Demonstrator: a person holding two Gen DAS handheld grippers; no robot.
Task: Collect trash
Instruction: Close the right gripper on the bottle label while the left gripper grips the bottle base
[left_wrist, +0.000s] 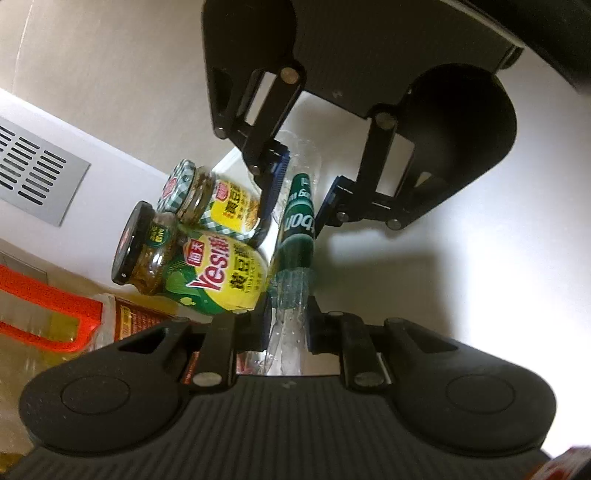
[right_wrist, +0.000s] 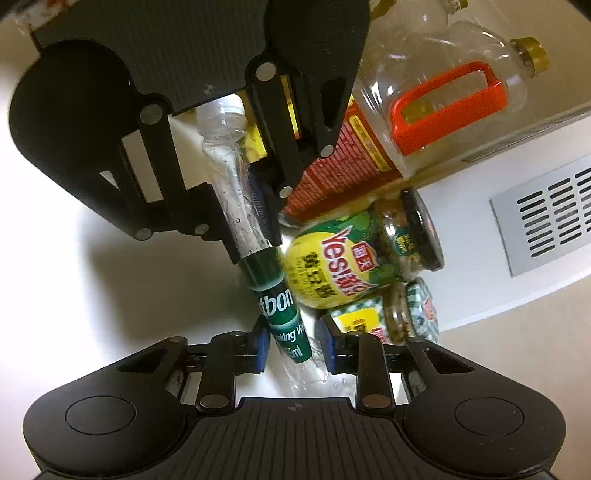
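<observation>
Left wrist view: the left hand-held gripper (left_wrist: 287, 325) is clamped on the clear end of the water bottle (left_wrist: 297, 229), which lies on the worktop (left_wrist: 480, 258) right beside the yellow-label jar (left_wrist: 207, 273).

Right wrist view: the right hand-held gripper (right_wrist: 293, 349) pinches the bottle's other end. So the bottle's grabbed, not binned. The jars and the oil jug (right_wrist: 424, 110) beyond that jar look untouched.

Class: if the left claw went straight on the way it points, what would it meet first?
Probably the right claw, facing it along the bottle both claws grip; depth is uncertain.
</observation>
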